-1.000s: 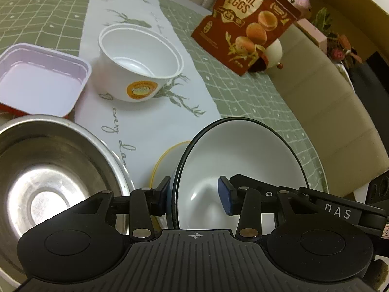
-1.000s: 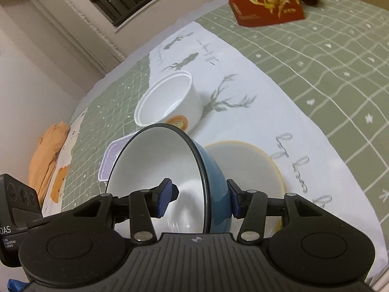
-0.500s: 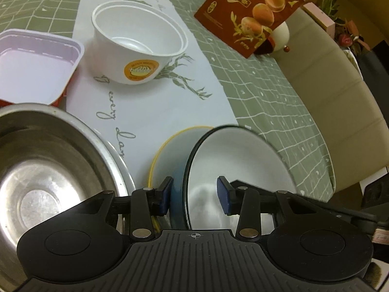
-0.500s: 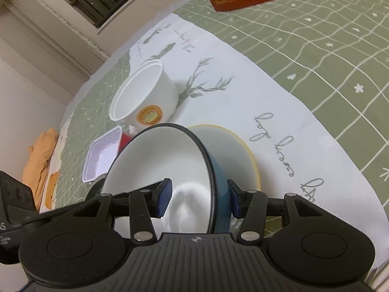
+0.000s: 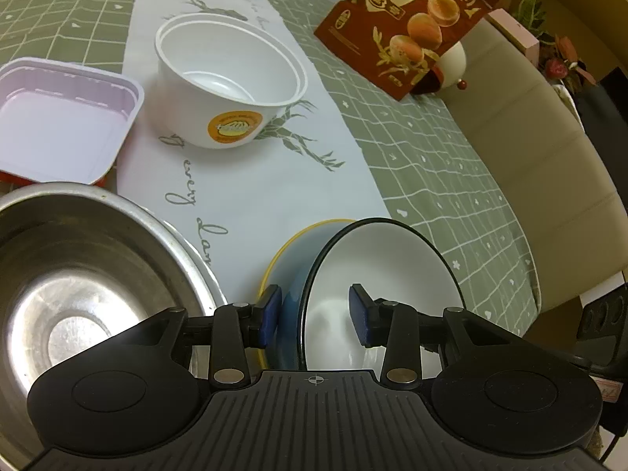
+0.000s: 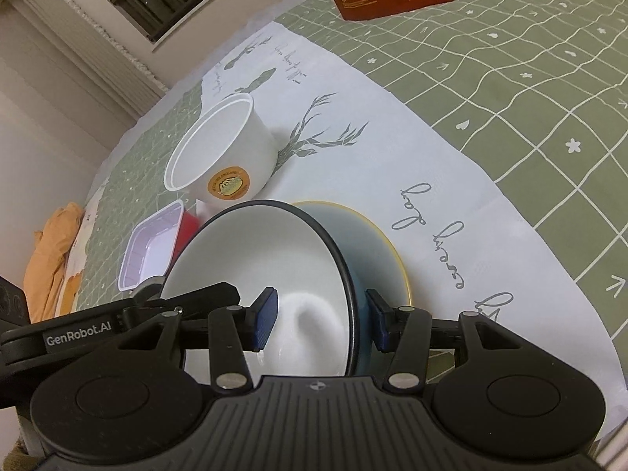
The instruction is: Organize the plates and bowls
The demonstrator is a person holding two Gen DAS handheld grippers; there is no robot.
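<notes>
A blue bowl with a white inside (image 5: 388,267) (image 6: 255,259) sits inside a yellow-rimmed bowl (image 5: 282,259) (image 6: 376,251) on the white runner. My left gripper (image 5: 316,314) straddles the blue bowl's rim on one side, pads a little apart from the wall. My right gripper (image 6: 322,318) straddles the rim on the other side, pads likewise apart. A white plastic bowl with an orange label (image 5: 227,86) (image 6: 223,149) stands further back.
A large steel bowl (image 5: 70,274) is at my left. A lilac square tray (image 5: 59,117) (image 6: 151,251) lies behind it. A quail eggs bag (image 5: 408,23) stands at the back. The green checked tablecloth (image 5: 451,180) ends at a beige sofa on the right.
Both grippers have lowered the blue bowl into the yellow-rimmed bowl. The jaws have opened slightly off its rim.
</notes>
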